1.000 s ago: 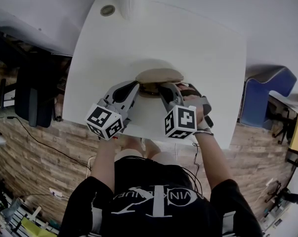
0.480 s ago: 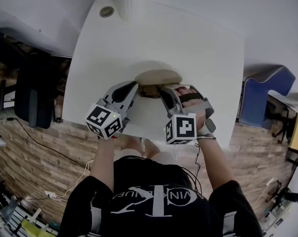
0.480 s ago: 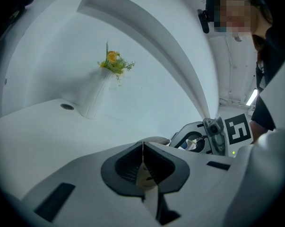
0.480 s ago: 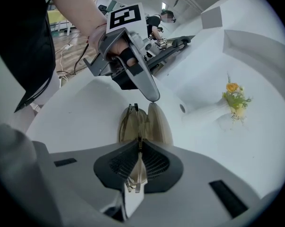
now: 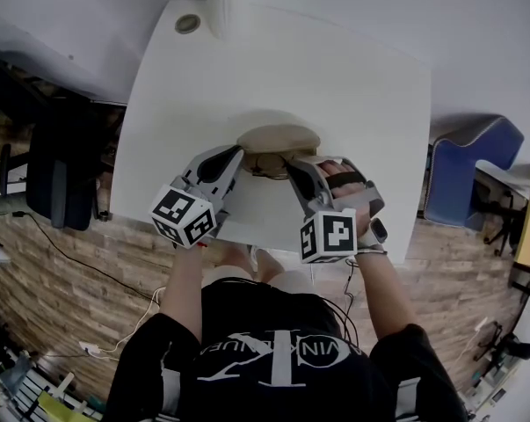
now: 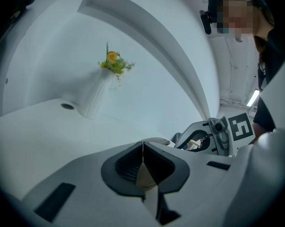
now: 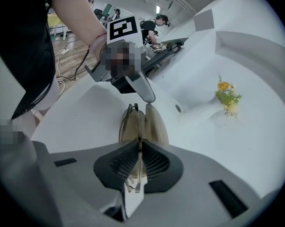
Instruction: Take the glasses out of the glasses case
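Flower vase (image 5: 219, 7) seen at far edge of white table (image 5: 352, 86). Left gripper (image 5: 236, 154) clamped shut on edge of beige glasses case (image 5: 278, 136), which is laid near table's front edge. Glasses (image 7: 129, 122) seen at case opening, thin frame pinched between closed jaws of right gripper (image 5: 288, 162)

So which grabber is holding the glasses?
The right gripper: the glasses are pinched between its shut jaws. The left gripper pinches the beige case instead.
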A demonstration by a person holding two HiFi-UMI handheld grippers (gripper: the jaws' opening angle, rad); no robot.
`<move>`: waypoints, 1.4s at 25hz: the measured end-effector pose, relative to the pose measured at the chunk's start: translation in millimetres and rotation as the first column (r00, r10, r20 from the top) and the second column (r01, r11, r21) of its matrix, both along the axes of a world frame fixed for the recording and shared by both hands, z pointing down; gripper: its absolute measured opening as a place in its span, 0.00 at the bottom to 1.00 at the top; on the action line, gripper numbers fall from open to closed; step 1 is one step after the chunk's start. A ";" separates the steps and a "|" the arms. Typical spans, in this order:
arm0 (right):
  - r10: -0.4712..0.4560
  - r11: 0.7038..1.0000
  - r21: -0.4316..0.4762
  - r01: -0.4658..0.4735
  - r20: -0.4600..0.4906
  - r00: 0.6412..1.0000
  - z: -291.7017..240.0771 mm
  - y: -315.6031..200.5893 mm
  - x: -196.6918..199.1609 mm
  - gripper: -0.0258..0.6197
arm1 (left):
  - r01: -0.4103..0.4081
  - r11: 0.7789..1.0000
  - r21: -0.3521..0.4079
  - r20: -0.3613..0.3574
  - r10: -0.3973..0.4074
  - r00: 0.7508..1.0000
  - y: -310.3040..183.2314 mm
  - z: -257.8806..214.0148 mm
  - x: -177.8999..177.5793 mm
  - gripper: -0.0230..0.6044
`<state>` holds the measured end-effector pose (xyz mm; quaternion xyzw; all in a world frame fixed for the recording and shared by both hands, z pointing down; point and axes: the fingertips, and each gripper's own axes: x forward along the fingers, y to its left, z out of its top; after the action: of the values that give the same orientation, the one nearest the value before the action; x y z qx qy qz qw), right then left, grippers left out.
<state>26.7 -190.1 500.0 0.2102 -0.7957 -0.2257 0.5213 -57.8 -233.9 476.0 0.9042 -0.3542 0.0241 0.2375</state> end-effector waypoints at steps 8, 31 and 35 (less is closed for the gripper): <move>0.059 0.998 -0.019 -0.057 0.085 0.995 -6.2 11.1 11.1 0.10 | 0.009 1.000 0.009 0.001 -0.009 1.000 5.2 -1.6 3.1 0.06; 0.300 0.953 -0.102 -0.284 0.412 0.860 -39.8 30.5 41.8 0.10 | 0.058 0.997 0.046 0.005 -0.058 0.998 24.8 -15.1 -6.5 0.06; 0.349 0.935 -0.125 -0.332 0.484 0.802 -47.9 30.5 48.6 0.10 | 0.078 0.993 0.086 0.006 -0.079 0.997 25.9 -28.4 -11.6 0.06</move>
<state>75.3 -159.5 452.1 0.3917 -0.8559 -0.0528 0.3335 -69.4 -208.0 447.6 0.8987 -0.3913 0.0038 0.1979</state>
